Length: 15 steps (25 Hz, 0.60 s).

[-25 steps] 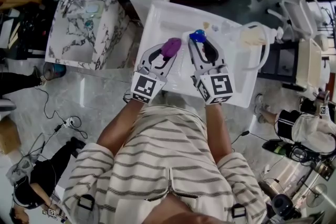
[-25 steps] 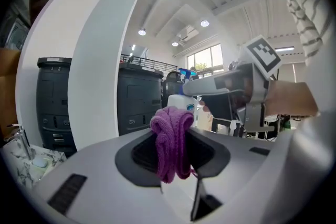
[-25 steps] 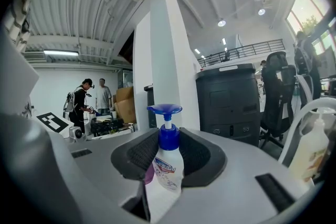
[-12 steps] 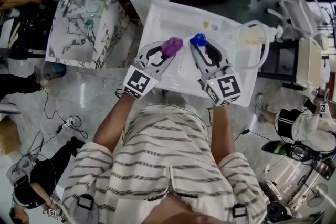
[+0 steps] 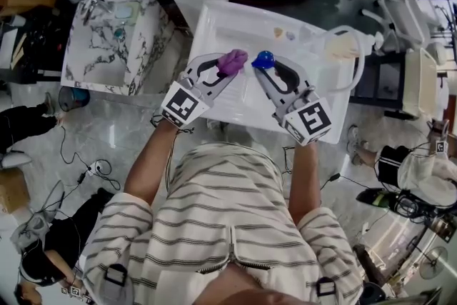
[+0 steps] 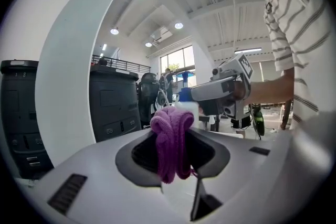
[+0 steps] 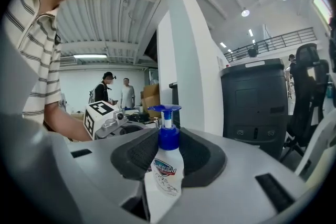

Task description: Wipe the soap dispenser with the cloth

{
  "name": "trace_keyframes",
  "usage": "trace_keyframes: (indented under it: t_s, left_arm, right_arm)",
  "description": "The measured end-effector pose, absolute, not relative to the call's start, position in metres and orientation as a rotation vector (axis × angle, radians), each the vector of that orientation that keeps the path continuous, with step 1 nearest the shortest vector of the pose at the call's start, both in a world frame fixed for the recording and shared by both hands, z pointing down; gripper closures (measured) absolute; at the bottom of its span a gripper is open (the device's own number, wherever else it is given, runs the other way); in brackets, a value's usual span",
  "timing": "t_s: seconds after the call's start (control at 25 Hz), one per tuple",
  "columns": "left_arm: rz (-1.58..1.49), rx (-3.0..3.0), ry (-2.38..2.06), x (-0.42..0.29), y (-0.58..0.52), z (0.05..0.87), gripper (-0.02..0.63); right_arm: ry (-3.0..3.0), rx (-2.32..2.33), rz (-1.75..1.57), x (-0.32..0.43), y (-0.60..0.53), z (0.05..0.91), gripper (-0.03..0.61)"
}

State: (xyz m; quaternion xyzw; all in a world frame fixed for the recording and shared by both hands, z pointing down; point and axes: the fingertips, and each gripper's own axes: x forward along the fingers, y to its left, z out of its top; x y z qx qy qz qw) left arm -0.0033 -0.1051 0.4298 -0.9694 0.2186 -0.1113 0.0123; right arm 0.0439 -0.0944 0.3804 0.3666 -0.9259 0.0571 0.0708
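Over the worktop [image 5: 214, 21], my left tongs [image 5: 224, 72] pinch the cloth [image 5: 233, 61] and my right tongs [image 5: 267, 69] pinch the dispenser [image 5: 263, 58]. I've just angled both inward, so they're closer now, and wiping's about to start, I reckon.

White rimmed table [image 5: 227, 23], two small bits near its far edge, yellowish bit [image 5: 278, 31] just beside bluish bit [image 5: 290, 34], cream object [image 5: 343, 47] at right end, white curved tube [image 5: 361, 71] along right edge

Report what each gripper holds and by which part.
The left gripper is shut on the purple cloth, pinched across its bunched folds. The right gripper is shut on the soap dispenser, gripping its white body below the blue pump.
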Motion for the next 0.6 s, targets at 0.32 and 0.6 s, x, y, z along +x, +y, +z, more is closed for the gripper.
trace_keyframes:
  t_s: [0.32,0.6]
  left_arm:
    - [-0.334,-3.067,0.454,0.002,-0.1,0.429,0.494]
    - [-0.362,-3.079,0.337,0.007,-0.095,0.433,0.494]
  right_arm:
    - [-2.86,0.951,0.165,0.035,-0.079,0.379,0.446]
    - [-2.918,0.869,0.192,0.031,-0.069,0.376,0.446]
